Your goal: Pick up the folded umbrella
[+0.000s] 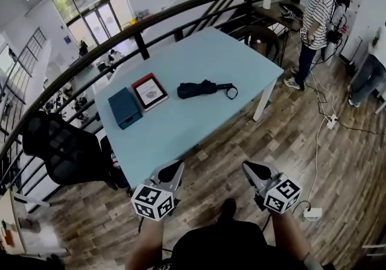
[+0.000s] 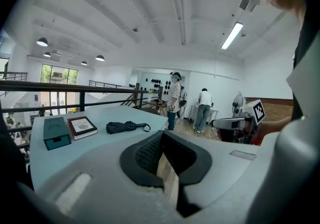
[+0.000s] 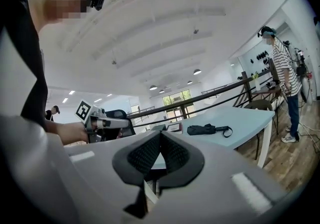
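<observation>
Head view, table (image 1: 199,58): pale blue, set aslant beside a dark railing (image 1: 151,21), on a wooden floor.
Head view, umbrella (image 1: 199,88): black, folded, lying flat near the middle of the table with its strap loop toward the right edge.
Head view, book (image 1: 149,91): red-edged, flat on the table, just left of the umbrella and apart from it.
Head view, box (image 1: 125,107): teal, just beside the book, on its left.
Head view, left claw (image 1: 175,166): low in the picture, short of the table's near edge, well apart from the umbrella, jaws together.
Head view, right claw (image 1: 250,166): level with the left one, over the floor, jaws together.
Head view, chair (image 1: 57,148): black, at the table's left end.
Head view, bystander (image 1: 313,15): in a striped shirt, standing past the table's far right corner.
Left gripper view, left claw (image 2: 161,135): the dark pads meet at their tips and nothing sits between them.
Left gripper view, umbrella (image 2: 122,127): on the table (image 2: 115,115) ahead, left of the jaws, with the book (image 2: 82,126) and box (image 2: 56,133) further left.
Left gripper view, right claw (image 2: 235,124): seen at the right, held in a hand.
Right gripper view, right claw (image 3: 160,135): pads closed tip to tip, holding nothing.
Right gripper view, umbrella (image 3: 206,129): on the table (image 3: 250,118) ahead, to the right of the jaws and well apart from them.
Right gripper view, left claw (image 3: 107,123): at the left, held in a hand.
</observation>
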Demonstrator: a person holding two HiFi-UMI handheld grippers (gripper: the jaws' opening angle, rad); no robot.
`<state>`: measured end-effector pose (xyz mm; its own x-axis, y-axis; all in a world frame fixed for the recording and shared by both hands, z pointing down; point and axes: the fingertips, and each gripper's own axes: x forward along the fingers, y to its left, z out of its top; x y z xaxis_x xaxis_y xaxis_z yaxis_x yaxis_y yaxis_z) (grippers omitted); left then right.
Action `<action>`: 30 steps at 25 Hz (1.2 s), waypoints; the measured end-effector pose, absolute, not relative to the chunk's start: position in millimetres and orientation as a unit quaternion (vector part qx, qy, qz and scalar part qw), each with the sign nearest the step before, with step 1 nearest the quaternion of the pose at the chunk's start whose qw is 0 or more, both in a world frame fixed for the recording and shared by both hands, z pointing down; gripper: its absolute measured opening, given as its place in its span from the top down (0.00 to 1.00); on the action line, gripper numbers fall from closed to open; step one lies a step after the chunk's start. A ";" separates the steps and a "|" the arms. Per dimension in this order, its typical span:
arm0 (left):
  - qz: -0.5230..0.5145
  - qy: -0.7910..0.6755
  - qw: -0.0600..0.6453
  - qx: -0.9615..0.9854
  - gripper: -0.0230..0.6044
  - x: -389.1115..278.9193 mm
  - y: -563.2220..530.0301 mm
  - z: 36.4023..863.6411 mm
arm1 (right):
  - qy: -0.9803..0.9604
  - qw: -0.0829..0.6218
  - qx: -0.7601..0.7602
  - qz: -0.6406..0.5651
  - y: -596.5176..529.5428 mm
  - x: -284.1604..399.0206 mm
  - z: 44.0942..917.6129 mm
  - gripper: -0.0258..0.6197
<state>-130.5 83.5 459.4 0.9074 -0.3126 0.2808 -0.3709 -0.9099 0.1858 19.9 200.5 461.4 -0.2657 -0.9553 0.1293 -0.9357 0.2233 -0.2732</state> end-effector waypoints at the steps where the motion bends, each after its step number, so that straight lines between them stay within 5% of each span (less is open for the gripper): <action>1: 0.127 -0.175 0.117 0.969 0.95 -119.1 80.5 460.2 | 0.783 0.035 -0.603 -0.150 194.9 30.0 461.7 0.96; 18: 0.141 -0.178 0.124 0.966 0.95 -40.9 23.8 473.5 | 0.802 0.020 -0.571 -0.172 126.6 93.0 471.1 0.96; 30: 0.138 -0.134 0.086 0.977 0.95 6.6 -131.1 479.7 | 0.790 -0.022 -0.586 -0.179 -29.3 111.7 469.5 0.96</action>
